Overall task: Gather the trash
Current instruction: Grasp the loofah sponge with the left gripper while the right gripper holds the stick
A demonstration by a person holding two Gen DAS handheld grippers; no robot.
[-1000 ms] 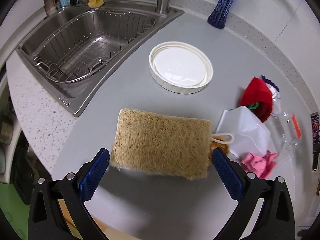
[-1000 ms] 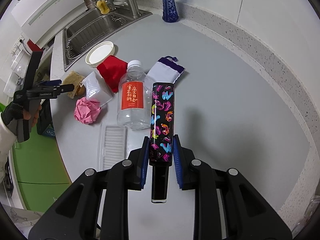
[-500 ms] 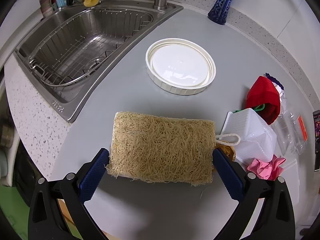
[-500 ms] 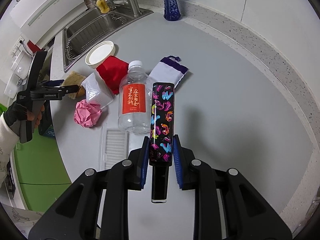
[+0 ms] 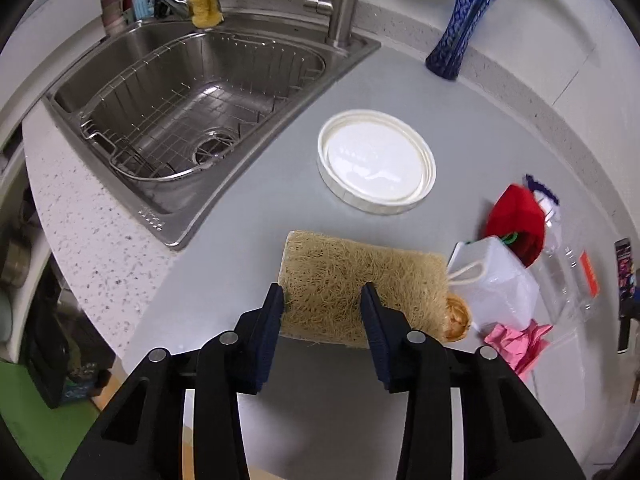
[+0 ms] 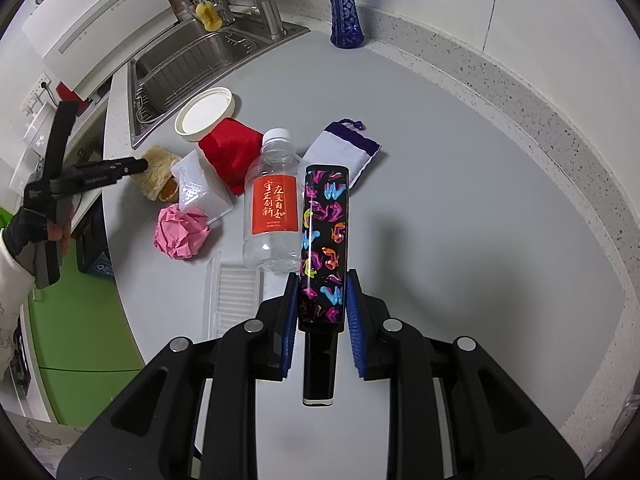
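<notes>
at the bottom of the left wrist view, the left gripper (image 5: 323, 300) has its two blue pads squeezed onto the near edge of a tan loofah sponge (image 5: 360, 280), with only a small gap between them filled by the scratchy fibers. the sponge lies flat on the gray counter (image 5: 240, 264) in the middle of the frame. just to its right sits a white plastic tub (image 5: 496, 280), and a crumpled pink paper ball (image 5: 518, 340) lies at the lower right. a red cloth pouch (image 5: 518, 216) is beyond the tub. farther up, in the middle, is a round white lid (image 5: 376, 166). a steel sink (image 5: 192, 104) with a wire rack fills the upper left, and a blue vase (image 5: 460, 36) stands at the upper right.

at the bottom of the right wrist view, the right gripper (image 6: 322, 308) pinches a long black box with bright shoe pictures (image 6: 326, 240), pads tight on both sides. the box points up the frame. just left of it a clear water bottle with a red label (image 6: 274, 204) lies on the counter, and a white ribbed tray (image 6: 234, 300) is at the lower left of the bottle. a white pouch with a purple top (image 6: 344, 152) lies past the box.
</notes>
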